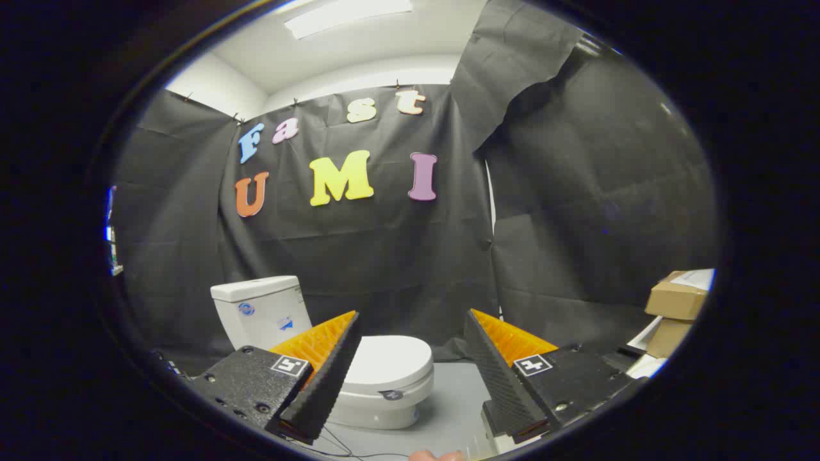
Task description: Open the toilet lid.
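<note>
1. From my remote seat I see the gripper (412, 320) with its two fingers spread wide apart; nothing is between them and they touch nothing.
2. The toilet (359, 365) stands on the grey floor (448, 403), ahead of the fingers and a little lower than them. I take it as my landmark.
3. The toilet lid (391, 360) is white and lies flat down on the seat, so the toilet is closed. The left finger (320, 365) covers the left part of the lid from my view.
4. A small dark sticker (391, 395) sits on the front edge of the toilet, below the lid.
5. The white tank (259, 310) rises behind the lid, to the left of it, with a small blue mark on its side.
6. Behind the toilet hangs the black cloth wall (397, 256) of the booth.
7. Well to the right of the toilet, beyond the right finger (506, 358), two cardboard boxes (676, 314) are stacked near the wall.
8. Thin cables (336, 442) lie on the floor in front of the toilet base.
</note>
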A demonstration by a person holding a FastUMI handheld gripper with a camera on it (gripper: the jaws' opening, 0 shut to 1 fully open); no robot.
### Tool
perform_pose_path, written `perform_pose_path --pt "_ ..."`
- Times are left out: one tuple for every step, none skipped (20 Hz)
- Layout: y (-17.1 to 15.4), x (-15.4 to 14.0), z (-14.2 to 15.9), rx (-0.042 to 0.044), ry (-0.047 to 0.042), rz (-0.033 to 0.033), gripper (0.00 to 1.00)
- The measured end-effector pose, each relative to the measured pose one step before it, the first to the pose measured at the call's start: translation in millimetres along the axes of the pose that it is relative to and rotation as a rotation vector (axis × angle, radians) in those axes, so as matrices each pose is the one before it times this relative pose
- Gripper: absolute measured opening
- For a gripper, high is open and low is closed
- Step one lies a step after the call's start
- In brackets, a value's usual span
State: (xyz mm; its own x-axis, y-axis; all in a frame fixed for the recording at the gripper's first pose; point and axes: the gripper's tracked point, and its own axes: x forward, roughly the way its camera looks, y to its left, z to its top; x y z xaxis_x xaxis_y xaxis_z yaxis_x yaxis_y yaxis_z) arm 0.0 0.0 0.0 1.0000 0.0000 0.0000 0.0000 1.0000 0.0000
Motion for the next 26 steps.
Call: perform_pose_path --pt "0.56 -0.05 0.72 -0.00986 -0.00116 0.00455 1.00" --pt "1.55 -0.03 0.79 -0.01301 -0.00317 0.00419 1.00" --pt "-0.34 0.66 0.87 -0.00796 -0.00193 -0.00127 1.00" --pt "-0.64 0.44 -0.63 0.00327 0.00092 0.00040 1.00" --pt "0.71 0.53 -1.81 0.01042 0.00674 0.00265 1.00" --pt "2.15 0.20 -3.81 0.00416 0.00836 0.00568 1.00" --pt "0.59 0.15 -1.70 -0.00861 0.00466 -0.00006 1.00" --pt "-0.33 -0.32 -0.76 -0.01338 0.00003 -0.00044 1.00" --pt "1.61 0.12 1.48 -0.01840 -0.00562 0.00184 1.00" --pt "1.14 -1.24 0.93 -0.02102 -0.00718 -0.00056 1.00" --pt "1.16 0.14 -0.08 -0.01852 -0.00353 -0.00033 1.00" --pt "0.90 -0.22 -2.99 -0.01498 0.00281 -0.00080 1.00" --pt "1.58 0.13 -2.20 -0.01851 0.00638 0.00239 1.00" --pt "2.80 -0.43 -2.34 -0.01834 0.00384 0.00232 1.00" --pt "1.37 -0.18 0.03 -0.01208 0.00136 0.00071 1.00" --pt "0.62 -0.92 0.78 -0.00196 -0.00140 0.00132 1.00" --pt "1.43 -1.32 1.35 0.00489 -0.00307 0.00330 1.00" --pt "1.56 0.25 1.31 0.00759 -0.00457 0.00215 1.00" --pt "0.26 0.03 1.87 0.00545 -0.00401 -0.00028 1.00" --pt "-0.04 0.01 -1.07 0.00264 -0.00097 -0.00164 1.00" --pt "-0.66 -0.80 -0.68 0.00075 -0.00014 -0.00508 1.00" --pt "-1.08 -0.85 -0.63 0.00219 0.00011 -0.00565 1.00" --pt "-0.65 0.48 0.32 0.00250 -0.00019 -0.00288 1.00" --pt "-1.24 0.01 0.36 0.00270 -0.00022 -0.00489 1.00" --pt "-0.55 0.40 0.04 0.00267 0.00072 -0.00273 1.00" --pt "0.60 0.38 -1.94 0.00035 0.00233 -0.00045 1.00"
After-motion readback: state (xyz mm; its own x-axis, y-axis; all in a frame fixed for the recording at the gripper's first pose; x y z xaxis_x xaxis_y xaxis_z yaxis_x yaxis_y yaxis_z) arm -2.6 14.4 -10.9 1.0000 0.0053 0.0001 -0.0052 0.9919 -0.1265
